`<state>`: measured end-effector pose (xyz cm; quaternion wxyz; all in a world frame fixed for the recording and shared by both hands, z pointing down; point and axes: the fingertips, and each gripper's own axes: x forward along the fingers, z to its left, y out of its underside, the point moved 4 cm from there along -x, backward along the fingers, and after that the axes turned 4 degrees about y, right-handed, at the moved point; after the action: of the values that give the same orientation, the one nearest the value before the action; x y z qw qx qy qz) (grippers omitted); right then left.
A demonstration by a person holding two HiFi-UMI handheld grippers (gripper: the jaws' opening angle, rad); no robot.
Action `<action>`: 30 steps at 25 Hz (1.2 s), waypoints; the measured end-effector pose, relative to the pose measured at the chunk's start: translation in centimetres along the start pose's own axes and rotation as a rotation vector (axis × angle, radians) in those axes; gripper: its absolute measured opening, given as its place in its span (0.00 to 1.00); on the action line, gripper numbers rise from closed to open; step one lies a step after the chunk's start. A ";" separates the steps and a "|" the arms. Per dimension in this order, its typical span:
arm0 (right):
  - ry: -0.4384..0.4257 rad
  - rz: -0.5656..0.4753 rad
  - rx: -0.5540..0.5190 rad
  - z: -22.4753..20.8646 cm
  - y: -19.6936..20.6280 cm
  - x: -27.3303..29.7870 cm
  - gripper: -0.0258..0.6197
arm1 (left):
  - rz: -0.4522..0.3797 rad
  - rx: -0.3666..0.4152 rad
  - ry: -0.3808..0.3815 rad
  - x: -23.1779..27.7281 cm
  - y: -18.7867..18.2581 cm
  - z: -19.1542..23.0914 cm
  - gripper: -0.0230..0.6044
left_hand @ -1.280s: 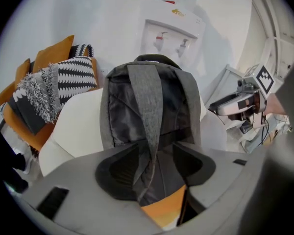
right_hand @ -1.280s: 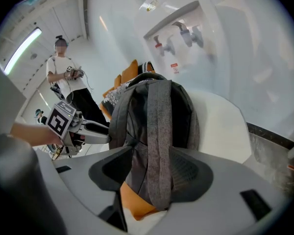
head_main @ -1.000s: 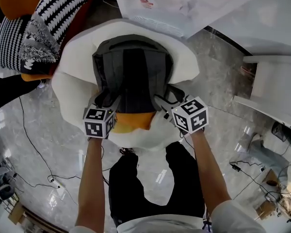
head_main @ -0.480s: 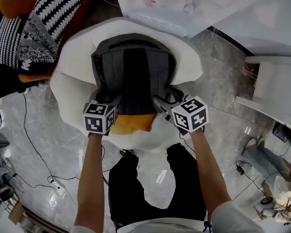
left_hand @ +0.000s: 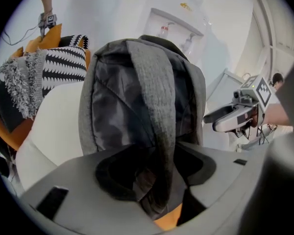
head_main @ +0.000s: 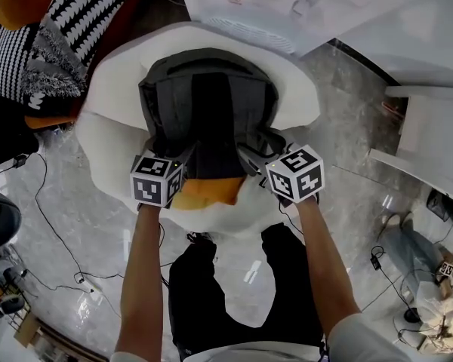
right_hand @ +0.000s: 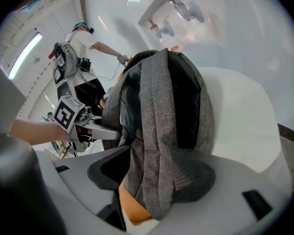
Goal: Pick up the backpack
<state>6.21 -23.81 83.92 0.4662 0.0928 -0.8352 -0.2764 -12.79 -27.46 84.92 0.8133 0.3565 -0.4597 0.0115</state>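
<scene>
Little has shifted: our left hand-held gripper (left_hand: 158, 182) and right hand-held gripper (right_hand: 152, 180) each clamp a shoulder strap (left_hand: 154, 97) of the backpack (head_main: 208, 104) on the white chair (head_main: 109, 138); we expect soft, sagging fabric.

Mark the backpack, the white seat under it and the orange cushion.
backpack (head_main: 210, 104): head view, dark centre panel.
white seat (head_main: 109, 153): head view, bare left side.
orange cushion (head_main: 208, 192): head view, middle of exposed part.

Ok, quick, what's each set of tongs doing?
Left tongs: shut on one grey woven backpack strap.
Right tongs: shut on the other grey woven backpack strap.
</scene>
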 end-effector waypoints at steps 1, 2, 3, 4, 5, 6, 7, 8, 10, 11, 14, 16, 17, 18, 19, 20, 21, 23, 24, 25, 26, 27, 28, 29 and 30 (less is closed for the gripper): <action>0.003 0.000 -0.006 -0.1 0.0 -0.1 0.41 | 0.000 0.001 0.000 0.1 0.0 0.0 0.44; 0.006 -0.002 -0.009 -0.2 0.0 -0.3 0.41 | -0.001 0.001 -0.001 0.2 0.0 0.1 0.44; 0.010 -0.006 -0.009 -0.3 0.0 -0.5 0.41 | -0.001 0.001 -0.002 0.3 0.0 0.1 0.44; 0.017 -0.012 -0.010 -0.5 -0.1 -0.7 0.41 | -0.001 0.001 -0.003 0.3 0.0 0.2 0.44; 0.029 -0.020 -0.012 -0.6 -0.2 -1.0 0.41 | 0.001 0.001 -0.005 0.3 0.0 0.2 0.44; 0.044 -0.025 -0.016 -0.9 -0.2 -1.3 0.41 | 0.004 0.001 -0.007 0.3 0.1 0.2 0.44; 0.057 -0.027 -0.020 -1.1 -0.2 -1.6 0.41 | 0.007 0.001 -0.007 0.3 0.2 0.1 0.44; 0.064 -0.024 -0.022 -1.3 -0.1 -1.8 0.41 | 0.009 0.003 -0.007 0.4 0.2 0.1 0.44; 0.058 -0.015 -0.019 -1.6 0.1 -1.8 0.41 | 0.012 0.009 -0.006 0.5 0.2 0.0 0.44; 0.051 -0.011 -0.019 -1.7 0.2 -1.7 0.41 | 0.014 0.012 -0.006 0.5 0.2 0.0 0.44; 0.031 0.001 -0.026 -1.5 0.7 -1.0 0.41 | 0.017 0.017 -0.002 0.6 0.5 -0.2 0.44; 0.021 0.003 -0.023 -1.5 0.8 -0.4 0.41 | 0.016 0.021 -0.001 0.7 0.6 -0.2 0.44; 0.022 0.000 -0.016 -1.5 0.9 -0.1 0.41 | 0.016 0.023 -0.001 0.8 0.7 -0.2 0.44; 0.023 -0.005 -0.007 -1.6 0.9 0.1 0.41 | 0.017 0.024 -0.002 0.9 0.8 -0.2 0.44; 0.022 -0.011 0.001 -1.6 0.9 0.3 0.41 | 0.018 0.025 -0.002 1.0 0.9 -0.1 0.44; 0.019 -0.016 0.005 -1.5 0.9 0.4 0.41 | 0.018 0.024 -0.001 1.1 1.0 -0.1 0.44; 0.012 -0.020 0.006 -1.4 0.8 0.6 0.41 | 0.017 0.025 0.001 1.2 1.0 0.0 0.44; -0.005 -0.016 0.000 -1.4 0.6 1.0 0.41 | 0.017 0.029 0.006 1.4 1.0 -0.1 0.44; -0.012 -0.009 -0.003 -1.4 0.6 1.2 0.41 | 0.016 0.033 0.008 1.5 1.0 -0.1 0.44; -0.017 -0.003 -0.002 -1.5 0.6 1.4 0.41 | 0.015 0.036 0.010 1.6 1.0 -0.1 0.44; -0.020 0.001 0.002 -1.6 0.6 1.6 0.41 | 0.012 0.039 0.012 1.7 1.0 -0.1 0.44; -0.023 0.004 0.005 -1.8 0.5 1.8 0.41 | 0.007 0.040 0.013 1.7 1.0 -0.1 0.44; -0.025 0.008 0.004 -1.9 0.5 2.0 0.41 | 0.003 0.041 0.015 1.8 0.9 0.0 0.44; -0.027 0.012 -0.002 -2.0 0.4 2.2 0.41 | 0.000 0.041 0.018 1.9 0.9 0.1 0.44; -0.027 0.017 -0.010 -2.0 0.4 2.3 0.41 | -0.001 0.042 0.020 1.9 0.9 0.1 0.44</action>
<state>6.65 -25.16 86.69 0.4575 0.0796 -0.8410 -0.2776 -12.09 -27.46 86.93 0.8103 0.3736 -0.4509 0.0241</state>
